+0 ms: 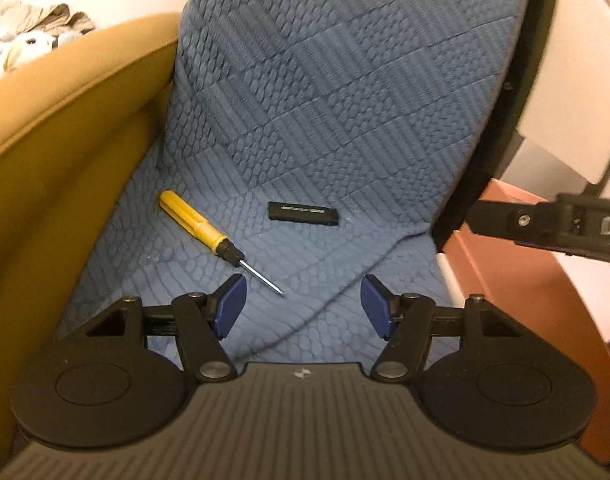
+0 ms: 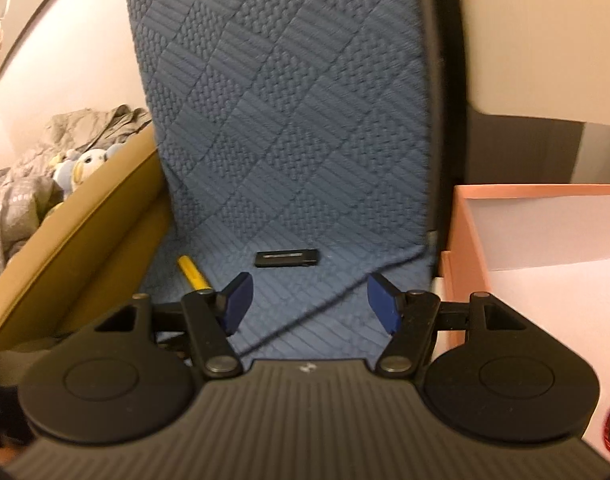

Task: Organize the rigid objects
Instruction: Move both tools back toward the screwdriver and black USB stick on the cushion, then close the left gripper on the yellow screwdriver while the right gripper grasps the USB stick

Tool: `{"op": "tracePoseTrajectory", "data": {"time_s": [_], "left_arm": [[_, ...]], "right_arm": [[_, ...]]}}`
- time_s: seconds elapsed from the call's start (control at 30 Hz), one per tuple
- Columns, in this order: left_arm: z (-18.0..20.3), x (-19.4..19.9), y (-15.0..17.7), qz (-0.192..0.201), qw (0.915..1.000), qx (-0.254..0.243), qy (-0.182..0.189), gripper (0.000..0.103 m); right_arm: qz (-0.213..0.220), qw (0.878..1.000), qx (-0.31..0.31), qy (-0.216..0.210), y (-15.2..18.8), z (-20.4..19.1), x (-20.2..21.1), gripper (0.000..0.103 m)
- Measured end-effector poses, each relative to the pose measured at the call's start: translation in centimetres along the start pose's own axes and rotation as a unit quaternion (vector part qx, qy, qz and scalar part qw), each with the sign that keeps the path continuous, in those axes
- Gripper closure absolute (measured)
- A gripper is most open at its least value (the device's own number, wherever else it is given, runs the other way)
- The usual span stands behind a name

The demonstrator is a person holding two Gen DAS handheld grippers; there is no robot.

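Screwdriver (image 1: 209, 232) and black stick (image 1: 304, 213) lie on blue seat cover (image 1: 345, 120); both grippers' jaws wide, empty; straddle handle squarely before closing, then carry to pink box (image 2: 461, 236).

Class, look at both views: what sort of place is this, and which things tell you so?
Probably a lived-in room at home, perhaps a bedroom: a padded seat under a blue quilted cover, soft toys heaped on rumpled bedding, and a framed picture on the wall.
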State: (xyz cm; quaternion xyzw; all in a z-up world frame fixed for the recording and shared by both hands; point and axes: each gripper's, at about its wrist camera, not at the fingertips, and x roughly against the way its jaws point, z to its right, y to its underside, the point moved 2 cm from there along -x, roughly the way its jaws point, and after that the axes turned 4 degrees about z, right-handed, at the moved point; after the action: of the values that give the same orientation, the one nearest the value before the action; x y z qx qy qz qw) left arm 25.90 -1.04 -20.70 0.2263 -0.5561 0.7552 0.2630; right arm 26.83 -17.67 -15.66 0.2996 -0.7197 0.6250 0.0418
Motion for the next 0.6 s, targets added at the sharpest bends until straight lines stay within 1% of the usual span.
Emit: {"op": "tracePoseTrajectory", "data": {"time_s": [0.07,0.2,0.27,0.33,0.4,0.47,0.53,0.6], "left_arm": [[-0.5,-1.4,-0.3,-0.006,0.9999,0.006,-0.007,0.035],[-2.0,-3.7,-1.1,-0.022,0.9988,0.042,0.008,0.035],[-2.5,-4.4,-1.5,-0.024,0.9985,0.048,0.007,0.035],[-3.0,-5.3,-1.8,-0.03,0.998,0.056,0.006,0.036],[-3.4,-6.1,-2.0,-0.034,0.9975,0.061,0.002,0.037],[-3.9,-6.9,-2.1,-0.04,0.9968,0.069,-0.002,0.041],[-4.5,-7.7,-2.3,-0.046,0.9954,0.084,-0.005,0.044],[-5.2,-8.2,-2.6,-0.048,0.9937,0.101,-0.007,0.046]], "right_arm": [[-0.006,1.0,0.012,-0.006,-0.4,-0.2,-1.3,0.037],[-0.019,0.999,0.028,-0.007,-1.2,-0.1,-4.0,0.037],[-0.029,0.999,0.03,-0.016,-1.6,-0.1,-5.4,0.038],[-0.04,0.998,0.035,-0.023,-1.9,-0.2,-7.1,0.04],[-0.052,0.997,0.049,-0.027,-2.1,-0.4,-9.1,0.041],[-0.066,0.996,0.059,-0.032,-2.1,-0.6,-11.0,0.044],[-0.078,0.994,0.067,-0.038,-2.2,-0.6,-12.8,0.046],[-0.088,0.992,0.079,-0.044,-2.3,-0.9,-14.4,0.047]]}}
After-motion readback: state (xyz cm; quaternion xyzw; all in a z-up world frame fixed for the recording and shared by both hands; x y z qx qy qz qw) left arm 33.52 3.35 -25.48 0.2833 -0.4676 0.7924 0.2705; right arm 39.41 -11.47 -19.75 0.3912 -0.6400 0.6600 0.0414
